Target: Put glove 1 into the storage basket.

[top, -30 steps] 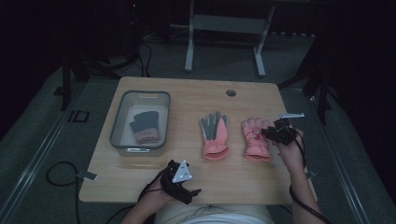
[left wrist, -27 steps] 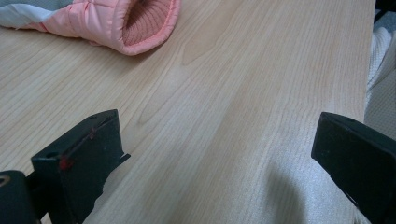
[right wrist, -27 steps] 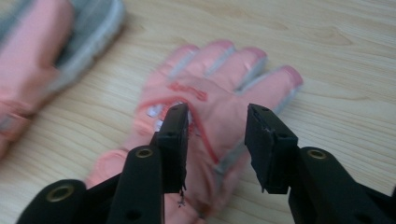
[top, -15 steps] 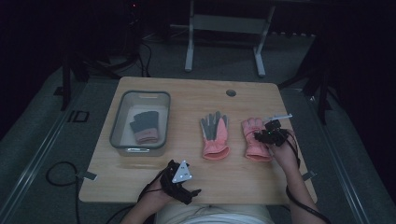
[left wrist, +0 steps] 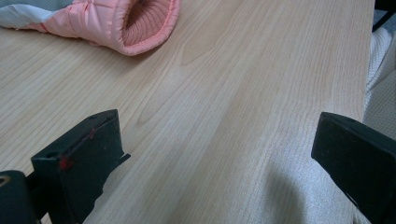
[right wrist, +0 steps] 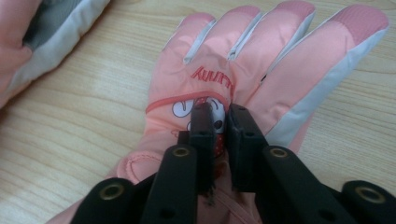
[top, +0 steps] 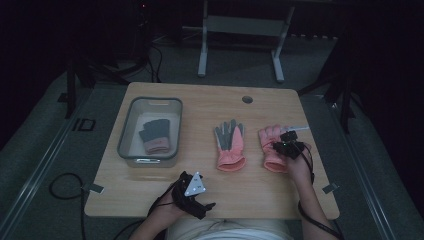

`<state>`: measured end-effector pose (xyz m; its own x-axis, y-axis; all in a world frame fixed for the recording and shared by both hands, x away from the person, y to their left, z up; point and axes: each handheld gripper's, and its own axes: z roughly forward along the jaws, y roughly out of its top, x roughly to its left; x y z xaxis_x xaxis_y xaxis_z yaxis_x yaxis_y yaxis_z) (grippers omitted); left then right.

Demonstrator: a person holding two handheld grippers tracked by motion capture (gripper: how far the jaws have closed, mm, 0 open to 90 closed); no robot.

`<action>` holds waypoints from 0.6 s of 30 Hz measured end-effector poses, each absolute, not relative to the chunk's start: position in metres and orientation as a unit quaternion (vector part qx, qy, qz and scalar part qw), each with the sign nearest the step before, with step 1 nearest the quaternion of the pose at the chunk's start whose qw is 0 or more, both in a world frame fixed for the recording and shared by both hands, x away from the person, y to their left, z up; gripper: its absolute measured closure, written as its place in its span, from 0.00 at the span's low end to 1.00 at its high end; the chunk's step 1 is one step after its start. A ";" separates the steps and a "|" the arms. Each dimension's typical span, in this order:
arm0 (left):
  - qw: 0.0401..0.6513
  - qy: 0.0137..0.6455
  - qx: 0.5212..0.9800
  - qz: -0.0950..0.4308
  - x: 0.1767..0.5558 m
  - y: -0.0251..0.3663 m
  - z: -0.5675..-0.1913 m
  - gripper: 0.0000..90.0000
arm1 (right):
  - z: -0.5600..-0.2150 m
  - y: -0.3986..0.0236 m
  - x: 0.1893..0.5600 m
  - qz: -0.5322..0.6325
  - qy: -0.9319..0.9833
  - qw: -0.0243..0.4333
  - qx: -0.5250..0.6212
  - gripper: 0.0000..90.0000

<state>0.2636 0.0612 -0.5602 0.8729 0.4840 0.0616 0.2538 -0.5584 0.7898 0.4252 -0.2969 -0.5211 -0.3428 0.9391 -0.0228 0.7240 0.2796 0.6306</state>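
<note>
Two gloves (top: 230, 145) lay side by side mid-table (top: 200, 112), a bin (top: 125, 132) off to their left with another glove (top: 156, 136) inside.

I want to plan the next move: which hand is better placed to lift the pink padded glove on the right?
The right. Its tongs have just closed, pinching the back of the pink padded glove. The left tongs rest open at the table's near edge.

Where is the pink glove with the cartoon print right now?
In the high view the pink glove lies on the table's right side, beside the grey-palmed glove, with the right gripper pinching its back.
</note>
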 end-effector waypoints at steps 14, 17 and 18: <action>0.418 0.210 0.873 0.138 0.264 0.061 -0.560 0.02 | -0.457 -0.284 0.415 0.309 0.751 0.236 0.534 0.95; 0.419 0.211 0.873 0.136 0.264 0.061 -0.560 0.02 | -0.441 -0.275 0.415 0.319 0.748 0.246 0.527 0.95; 0.419 0.211 0.873 0.137 0.264 0.061 -0.560 0.02 | -0.437 -0.273 0.415 0.320 0.748 0.246 0.526 0.95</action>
<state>0.2640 0.0612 -0.5599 0.8732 0.4835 0.0618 0.2543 -0.5601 0.7884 0.4147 -0.2727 -0.4374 -0.3252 0.9451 -0.0306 0.6309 0.2410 0.7375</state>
